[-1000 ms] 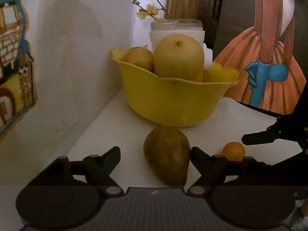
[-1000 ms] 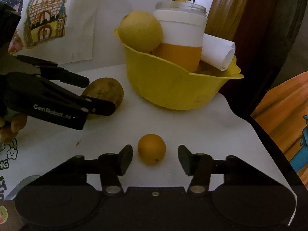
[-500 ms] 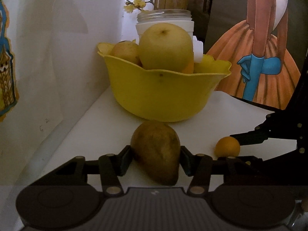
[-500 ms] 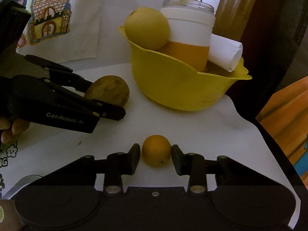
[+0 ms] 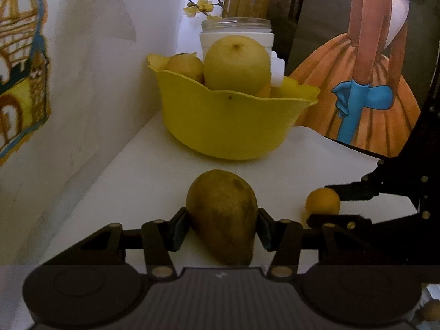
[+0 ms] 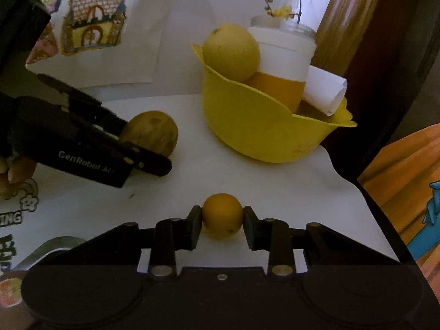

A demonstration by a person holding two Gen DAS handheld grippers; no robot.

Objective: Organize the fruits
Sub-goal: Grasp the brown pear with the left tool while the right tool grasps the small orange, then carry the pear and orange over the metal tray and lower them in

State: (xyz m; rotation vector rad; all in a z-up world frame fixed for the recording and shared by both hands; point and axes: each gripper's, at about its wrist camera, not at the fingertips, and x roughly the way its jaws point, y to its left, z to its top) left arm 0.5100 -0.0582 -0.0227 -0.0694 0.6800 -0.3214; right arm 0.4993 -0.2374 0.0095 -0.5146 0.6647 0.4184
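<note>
A brown-green pear (image 5: 222,214) lies on the white table, and my left gripper (image 5: 222,227) is shut on it, both pads against its sides. The right wrist view shows the same pear (image 6: 154,133) in the left gripper (image 6: 145,145). A small orange (image 6: 222,217) sits between the pads of my right gripper (image 6: 222,224), whose jaws are closing and touch it on both sides. This orange (image 5: 322,201) lies to the right of the pear. Behind both stands a yellow bowl (image 5: 225,121) holding a large yellow fruit (image 5: 237,64) and a smaller one (image 5: 185,66).
A white and orange jar (image 6: 283,55) with a flowering twig and a rolled paper (image 6: 324,93) stand in the bowl (image 6: 261,134). A wall with a house drawing (image 5: 22,68) is close on the left. A painting (image 5: 371,82) stands beyond the table's right edge (image 6: 371,206).
Both grippers have closed: the left onto the pear, the right onto the orange. Both fruits rest on the table where they were.
</note>
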